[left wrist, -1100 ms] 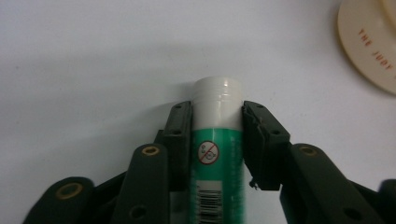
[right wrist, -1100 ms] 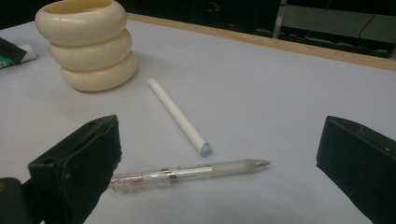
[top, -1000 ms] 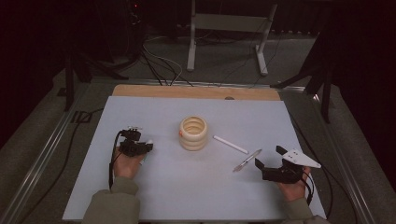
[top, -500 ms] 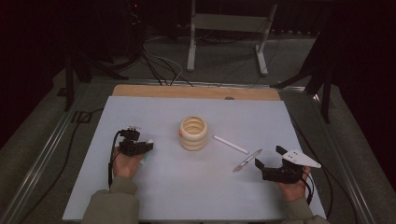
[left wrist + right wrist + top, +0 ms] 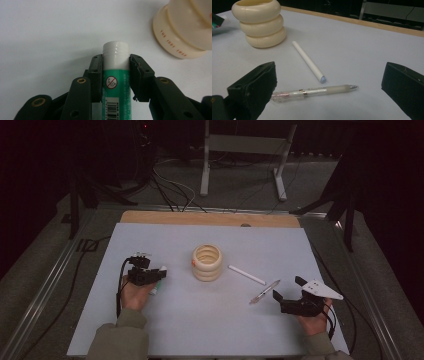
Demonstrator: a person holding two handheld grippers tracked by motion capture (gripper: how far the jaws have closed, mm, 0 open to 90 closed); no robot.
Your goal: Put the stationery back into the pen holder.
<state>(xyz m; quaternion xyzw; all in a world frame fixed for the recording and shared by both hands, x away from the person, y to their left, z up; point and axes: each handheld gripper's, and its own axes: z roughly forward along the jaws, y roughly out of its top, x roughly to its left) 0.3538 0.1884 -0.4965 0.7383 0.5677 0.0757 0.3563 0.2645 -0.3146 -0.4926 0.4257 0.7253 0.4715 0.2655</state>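
Where pads press: glue stick (image 5: 116, 75) (cap forward) between left hand-held gripper (image 5: 116, 65) jaws

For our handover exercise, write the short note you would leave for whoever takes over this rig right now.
Left gripper: shut on the green-and-white glue stick, low over the table, left of the cream ringed holder.
Right gripper: open, holding nothing, jaws either side of the clear pen.
White stick: lies between holder and pen.
Done: glue stick gripped.
Left, probably: glue stick, pen and white stick into the holder.
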